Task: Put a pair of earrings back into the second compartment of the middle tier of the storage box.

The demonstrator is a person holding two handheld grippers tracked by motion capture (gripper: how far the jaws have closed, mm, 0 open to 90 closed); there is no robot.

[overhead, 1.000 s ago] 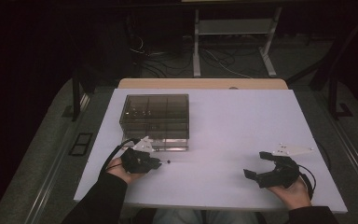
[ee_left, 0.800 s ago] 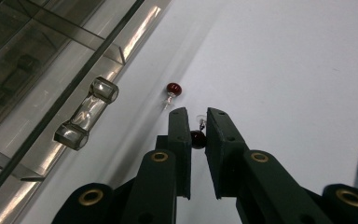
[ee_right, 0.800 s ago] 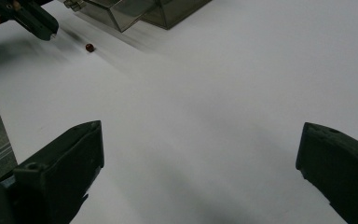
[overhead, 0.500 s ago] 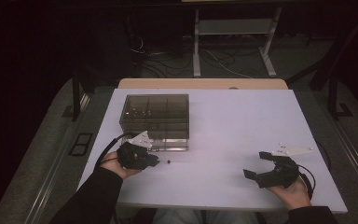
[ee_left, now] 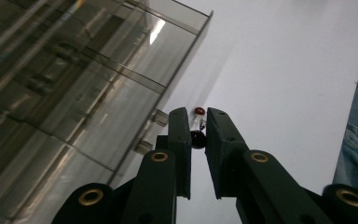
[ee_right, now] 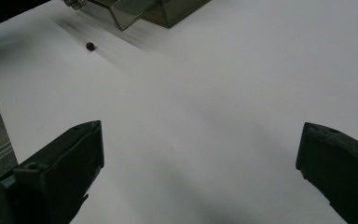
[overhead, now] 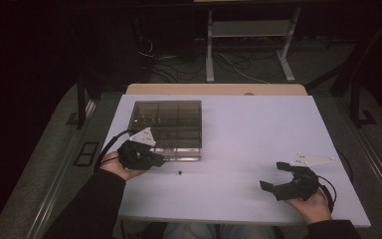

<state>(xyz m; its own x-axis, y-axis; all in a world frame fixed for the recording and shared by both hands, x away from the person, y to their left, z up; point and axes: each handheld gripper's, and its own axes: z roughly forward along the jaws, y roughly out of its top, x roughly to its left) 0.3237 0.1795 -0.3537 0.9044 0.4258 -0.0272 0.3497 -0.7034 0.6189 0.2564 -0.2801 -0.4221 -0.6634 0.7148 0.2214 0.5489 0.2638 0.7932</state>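
Our left gripper (ee_left: 198, 135) pinches a dark red bead (ee_left: 197, 139) beside the clear box (overhead: 168, 128). Our right gripper (overhead: 278, 177) rests spread wide on the bench (overhead: 258, 129).

We're looking at two black handheld grippers. The left gripper (overhead: 151, 160) is carrying a grey three-cornered plate on top and trailing a black cable; the right gripper (overhead: 273, 178) is wearing the same plate and cable. Close up, the jaws are showing flat matte-black pads on black links with brass-ringed pivots. We're seeing dark long sleeves (overhead: 92, 206) on both forearms.
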